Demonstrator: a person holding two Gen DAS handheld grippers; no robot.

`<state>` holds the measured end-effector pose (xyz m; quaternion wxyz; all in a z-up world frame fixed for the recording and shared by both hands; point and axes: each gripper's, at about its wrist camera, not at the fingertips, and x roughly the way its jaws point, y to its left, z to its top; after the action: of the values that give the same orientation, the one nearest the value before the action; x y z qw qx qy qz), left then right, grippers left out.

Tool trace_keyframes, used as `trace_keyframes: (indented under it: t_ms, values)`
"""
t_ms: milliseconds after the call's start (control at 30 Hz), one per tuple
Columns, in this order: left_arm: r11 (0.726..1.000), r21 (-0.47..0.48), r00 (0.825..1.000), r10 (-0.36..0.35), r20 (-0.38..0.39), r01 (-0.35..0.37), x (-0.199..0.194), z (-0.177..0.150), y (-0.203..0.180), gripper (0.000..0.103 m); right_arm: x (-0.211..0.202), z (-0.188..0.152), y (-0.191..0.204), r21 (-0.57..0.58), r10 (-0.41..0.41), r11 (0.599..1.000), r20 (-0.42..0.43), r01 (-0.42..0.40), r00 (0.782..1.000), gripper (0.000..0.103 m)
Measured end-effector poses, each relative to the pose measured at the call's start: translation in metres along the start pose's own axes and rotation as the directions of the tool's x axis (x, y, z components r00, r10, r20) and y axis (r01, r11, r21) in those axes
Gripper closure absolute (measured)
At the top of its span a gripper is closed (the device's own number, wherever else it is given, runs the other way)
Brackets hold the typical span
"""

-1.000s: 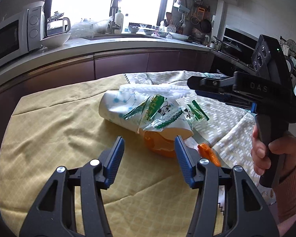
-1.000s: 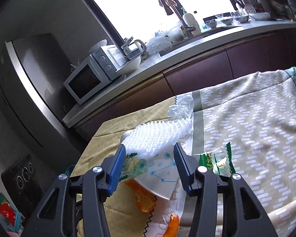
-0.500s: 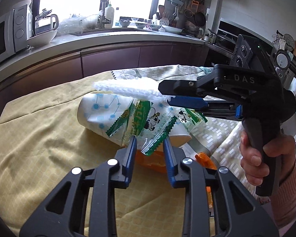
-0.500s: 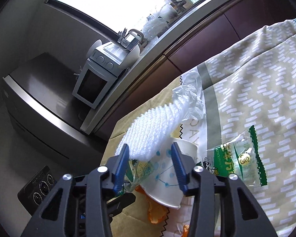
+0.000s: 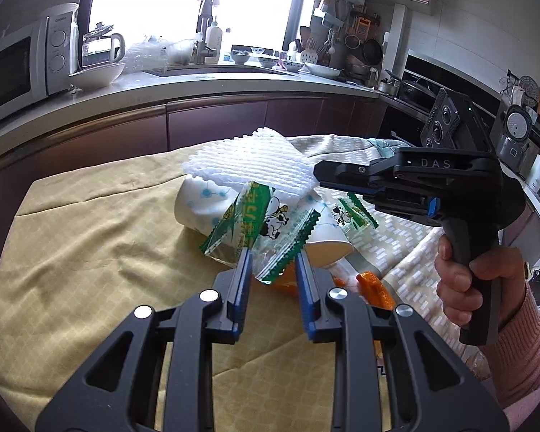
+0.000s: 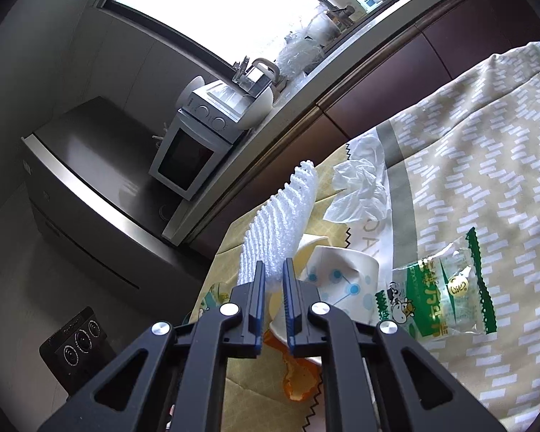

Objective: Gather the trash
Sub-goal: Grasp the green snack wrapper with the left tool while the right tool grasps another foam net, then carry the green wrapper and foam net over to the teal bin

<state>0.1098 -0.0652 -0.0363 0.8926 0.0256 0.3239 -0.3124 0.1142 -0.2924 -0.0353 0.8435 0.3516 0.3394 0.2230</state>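
Observation:
My left gripper [image 5: 273, 262] is shut on a green-and-clear snack wrapper [image 5: 266, 221] and holds it above the table. My right gripper [image 6: 273, 275] is shut on a white foam fruit net [image 6: 280, 223], lifted over a paper cup [image 6: 336, 280] lying on its side; the net also shows in the left wrist view [image 5: 248, 162], as does the cup [image 5: 201, 203]. A second snack wrapper [image 6: 439, 298] lies on the patterned cloth. Orange peel [image 6: 300, 378] lies under the cup. A crumpled white tissue [image 6: 360, 187] lies beyond the cup.
The table carries a yellow cloth [image 5: 82, 252] and a beige patterned cloth [image 6: 486, 180]. More orange peel [image 5: 372, 286] lies by my right hand. A kitchen counter [image 5: 162, 86] with a microwave [image 6: 194, 151] runs behind the table.
My left gripper closed on the snack wrapper and raised it. My right gripper closed fully on the foam net and lifted it off the cup.

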Motion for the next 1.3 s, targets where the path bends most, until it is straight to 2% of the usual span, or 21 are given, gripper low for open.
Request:
trace_keyframes:
  t_ms: [333,800,1300]
  values:
    - [0.995,-0.064,0.997,0.073,0.012,-0.072,-0.037,-0.018,0.031,0.079,0.0,-0.014,0.022,-0.045,0.053,0.998,-0.014,-0.054,0.998,0.095]
    - [0.98,-0.108,0.986,0.168,-0.008,-0.168,-0.079,-0.045,0.063,0.079,0.034,-0.045,0.054,-0.089,0.098,0.99,-0.108,-0.108,0.989,0.095]
    - [0.955,-0.153,0.967,0.254,-0.013,-0.253,-0.12,-0.063,0.092,0.079,0.076,-0.066,0.089,-0.11,0.154,0.978,-0.196,-0.178,0.968,0.095]
